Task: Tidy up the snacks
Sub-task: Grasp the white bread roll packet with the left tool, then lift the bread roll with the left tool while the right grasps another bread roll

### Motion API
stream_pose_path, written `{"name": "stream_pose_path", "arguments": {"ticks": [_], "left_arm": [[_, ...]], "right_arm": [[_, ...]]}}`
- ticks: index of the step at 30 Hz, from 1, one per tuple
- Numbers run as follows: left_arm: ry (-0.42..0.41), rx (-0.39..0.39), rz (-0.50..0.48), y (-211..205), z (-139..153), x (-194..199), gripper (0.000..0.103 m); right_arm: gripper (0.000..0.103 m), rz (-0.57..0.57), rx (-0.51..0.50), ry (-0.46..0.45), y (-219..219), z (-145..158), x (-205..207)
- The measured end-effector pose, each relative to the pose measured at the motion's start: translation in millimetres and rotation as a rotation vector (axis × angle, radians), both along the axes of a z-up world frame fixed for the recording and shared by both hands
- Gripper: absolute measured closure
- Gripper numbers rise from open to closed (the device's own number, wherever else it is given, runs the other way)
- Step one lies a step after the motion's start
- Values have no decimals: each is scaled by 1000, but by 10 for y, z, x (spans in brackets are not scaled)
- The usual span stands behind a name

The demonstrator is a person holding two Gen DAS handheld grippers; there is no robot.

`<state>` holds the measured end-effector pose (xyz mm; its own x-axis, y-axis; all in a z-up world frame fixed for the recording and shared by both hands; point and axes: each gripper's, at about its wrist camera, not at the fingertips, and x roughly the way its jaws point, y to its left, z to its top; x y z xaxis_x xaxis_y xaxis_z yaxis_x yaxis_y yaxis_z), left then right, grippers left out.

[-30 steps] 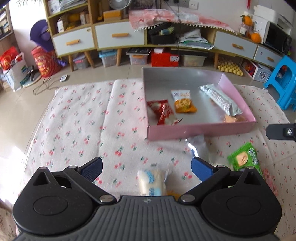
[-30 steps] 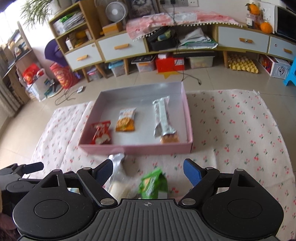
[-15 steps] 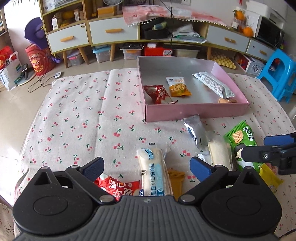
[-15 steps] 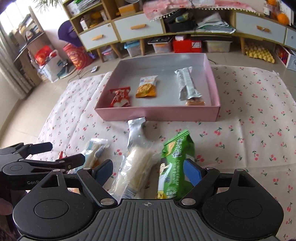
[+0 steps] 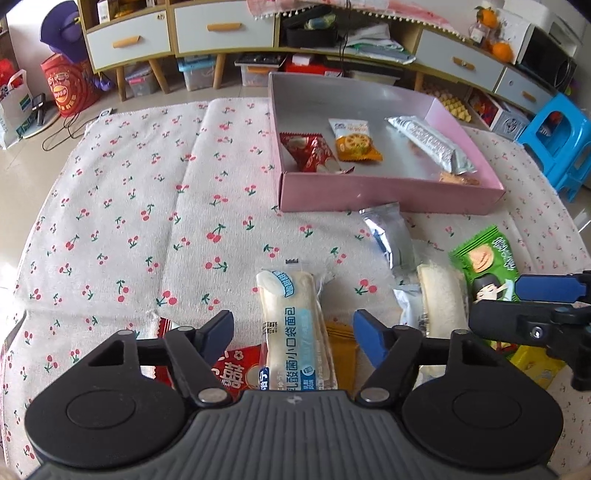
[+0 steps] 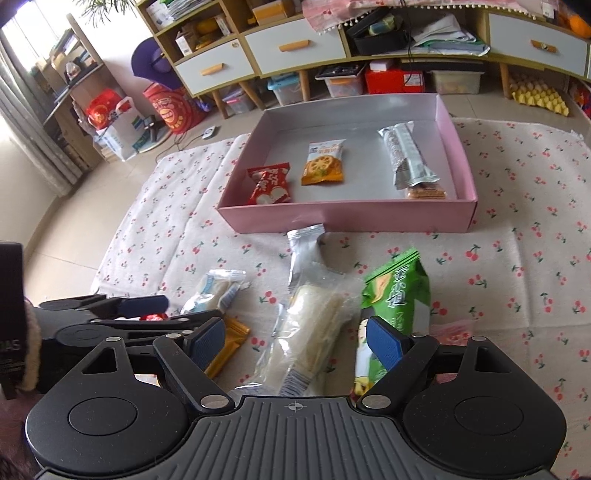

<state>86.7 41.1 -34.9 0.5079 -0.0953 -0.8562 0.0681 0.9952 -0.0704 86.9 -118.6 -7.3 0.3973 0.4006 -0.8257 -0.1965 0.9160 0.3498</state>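
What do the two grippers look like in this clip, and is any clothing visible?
Both grippers, left gripper and right gripper, match: black linkage arms, silver pivot pins, blue textured pads, grey ribbed body with a small crosshair mark. A fuzzy cream cuff shows behind the left one.

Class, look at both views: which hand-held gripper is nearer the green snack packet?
Right. The right hand-held gripper has the green snack packet at its fingertip; the left hand-held gripper straddles the white bread packet.

A cluttered living room is seen in daylight.
A long sideboard (image 5: 258, 33) with white drawers is set against the wall; a tiled floor (image 6: 66, 236) and a blue stool (image 5: 561, 140) are seen.
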Motion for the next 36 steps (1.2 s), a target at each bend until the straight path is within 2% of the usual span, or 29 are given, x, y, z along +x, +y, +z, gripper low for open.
{"name": "stream_pose_path", "arguments": {"ticks": [8, 10, 19, 27, 31, 36], "left_arm": [[45, -14, -8, 54, -70, 20, 58], [52, -26, -3, 77, -74, 24, 69], [36, -40, 31, 162, 22, -2, 73], [29, -50, 41, 181, 53, 14, 73], [30, -46, 36, 164, 55, 9, 73], [30, -45, 35, 162, 58, 11, 73]], "right_arm": [[18, 18, 33, 45, 74, -88, 12], [18, 19, 35, 56, 92, -123, 17], [19, 7, 33, 88, 120, -231, 39], [41, -1, 9, 109, 157, -345, 53], [49, -1, -28, 92, 190, -358, 43], [63, -2, -66, 81, 200, -376, 38]]}}
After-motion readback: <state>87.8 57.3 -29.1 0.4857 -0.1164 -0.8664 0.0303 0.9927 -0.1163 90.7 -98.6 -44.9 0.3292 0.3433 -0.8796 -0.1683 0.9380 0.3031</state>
